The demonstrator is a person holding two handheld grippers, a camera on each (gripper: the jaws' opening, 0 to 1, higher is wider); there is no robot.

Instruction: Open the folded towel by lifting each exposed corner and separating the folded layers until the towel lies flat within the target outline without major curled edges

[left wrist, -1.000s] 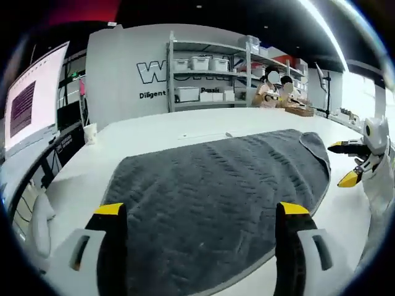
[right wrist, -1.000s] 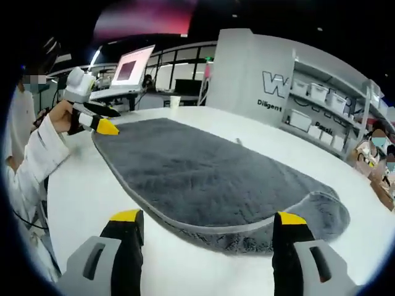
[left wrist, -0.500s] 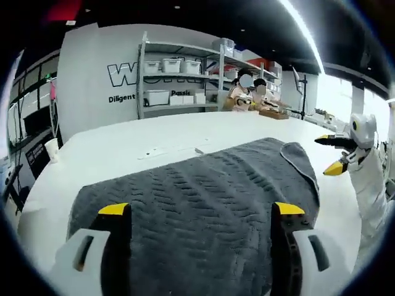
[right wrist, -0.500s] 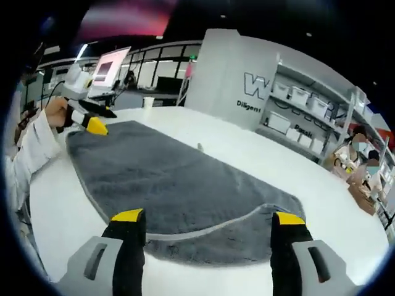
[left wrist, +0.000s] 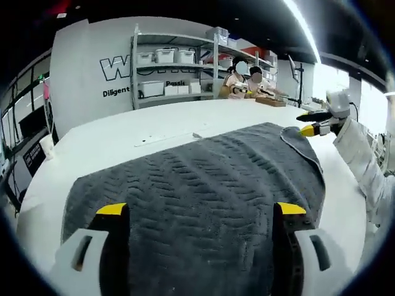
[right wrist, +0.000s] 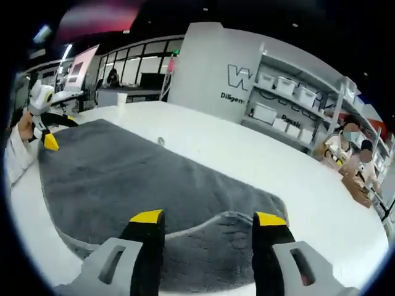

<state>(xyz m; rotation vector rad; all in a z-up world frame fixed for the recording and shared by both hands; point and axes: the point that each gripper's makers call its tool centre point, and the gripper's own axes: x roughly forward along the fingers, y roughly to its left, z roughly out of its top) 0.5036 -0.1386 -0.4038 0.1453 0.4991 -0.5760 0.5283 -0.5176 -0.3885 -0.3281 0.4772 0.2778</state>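
The grey towel point(left wrist: 197, 185) lay spread on the white tabletop point(left wrist: 111, 132), its long axis running from the left tool point(left wrist: 197, 213) at one end to the right tool point(right wrist: 208, 221) at the other. In the left gripper view, bare tabletop stretched wide beyond the towel's far long edge toward the shelving point(left wrist: 179, 68), with a narrower white strip along its right side. At the far right end one corner was folded back over the top layer point(left wrist: 299, 139), its pale hem showing, and the right tool's yellow tips hovered just beside that fold. In the right gripper view, the same folded flap point(right wrist: 228, 246) sat between the right tool's jaws, which stood apart and held nothing. The left tool's jaws were also spread wide over the towel's near end, gripping nothing. A paper cup point(left wrist: 46, 145) stood near the tabletop's left edge, well apart from the towel.
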